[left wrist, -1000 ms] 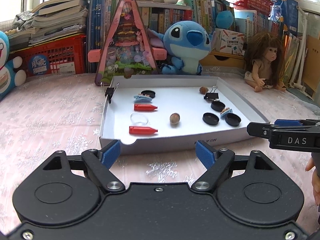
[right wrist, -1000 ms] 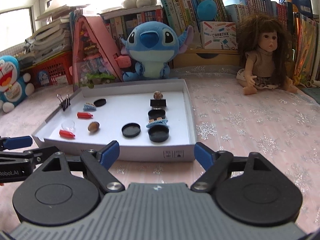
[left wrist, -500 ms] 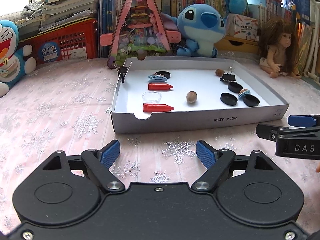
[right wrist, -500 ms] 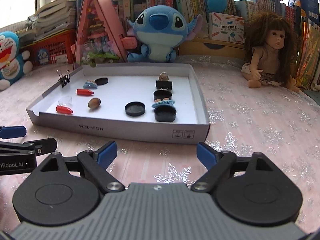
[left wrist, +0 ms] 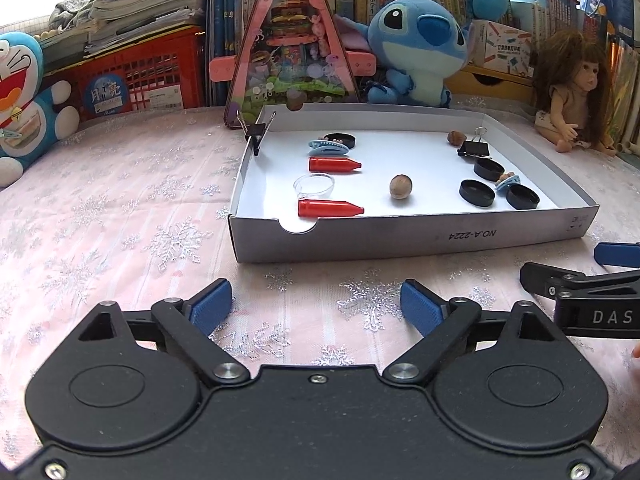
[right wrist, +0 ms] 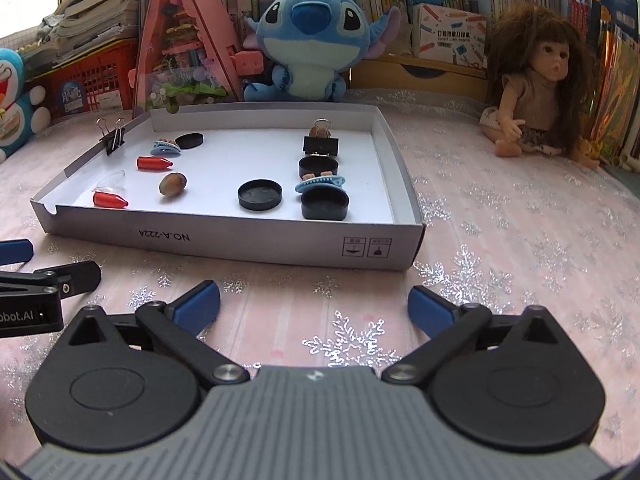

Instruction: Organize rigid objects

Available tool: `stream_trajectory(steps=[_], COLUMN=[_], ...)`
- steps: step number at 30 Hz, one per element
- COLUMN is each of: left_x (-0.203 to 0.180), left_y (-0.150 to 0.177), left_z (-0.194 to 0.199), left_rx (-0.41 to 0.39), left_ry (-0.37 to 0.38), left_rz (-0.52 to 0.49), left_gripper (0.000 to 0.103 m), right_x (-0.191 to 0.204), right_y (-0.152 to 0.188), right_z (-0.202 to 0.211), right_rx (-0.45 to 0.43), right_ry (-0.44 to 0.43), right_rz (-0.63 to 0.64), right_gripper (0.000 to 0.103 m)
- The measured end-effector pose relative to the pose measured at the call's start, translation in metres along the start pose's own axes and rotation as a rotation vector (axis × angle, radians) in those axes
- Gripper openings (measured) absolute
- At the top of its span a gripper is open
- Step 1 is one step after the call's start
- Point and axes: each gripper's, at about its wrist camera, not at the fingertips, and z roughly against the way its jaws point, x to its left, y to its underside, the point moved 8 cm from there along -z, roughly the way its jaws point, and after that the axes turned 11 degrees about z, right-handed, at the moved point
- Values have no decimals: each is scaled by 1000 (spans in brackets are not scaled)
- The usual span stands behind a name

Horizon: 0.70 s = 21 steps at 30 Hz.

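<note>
So we've got a pretty cluttered backdrop: a blue plush (right wrist: 306, 36) and a pink triangular toy house (left wrist: 289, 46) sit right behind the white cardboard tray (left wrist: 400, 236), a doll (right wrist: 536, 92) off to its right, and a red crate (left wrist: 140, 76) with books stacked on it to the left. Nothing blocks the near side, just bare snowflake tablecloth (left wrist: 100, 208) between us and the tray. Inside it: two red bullet-shaped caps (left wrist: 330, 209), a clear lid (left wrist: 314, 185), a nut (left wrist: 401, 187), black round lids (right wrist: 260, 195), blue hair clips (right wrist: 320, 182) and black binder clips (right wrist: 321, 145), one clamped on the left wall. Our left gripper (left wrist: 316, 306) and right gripper (right wrist: 314, 306) have both just been opening, jaws wide apart with nothing between them.
</note>
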Motion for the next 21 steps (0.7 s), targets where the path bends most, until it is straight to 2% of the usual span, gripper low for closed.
stream_trajectory(steps=[6,21], left_x=[2,5], left_y=[0,0], left_z=[-4,-3], left_rx=[10,9], left_ry=[-18,-28], left_rz=[7,17], left_gripper=[102,103], right_x=[-1,0], right_y=[1,1], right_z=[-1,-1], right_rx=[1,0], right_ry=[-6,-12], right_rz=[-7,-13], right_gripper=[103,103])
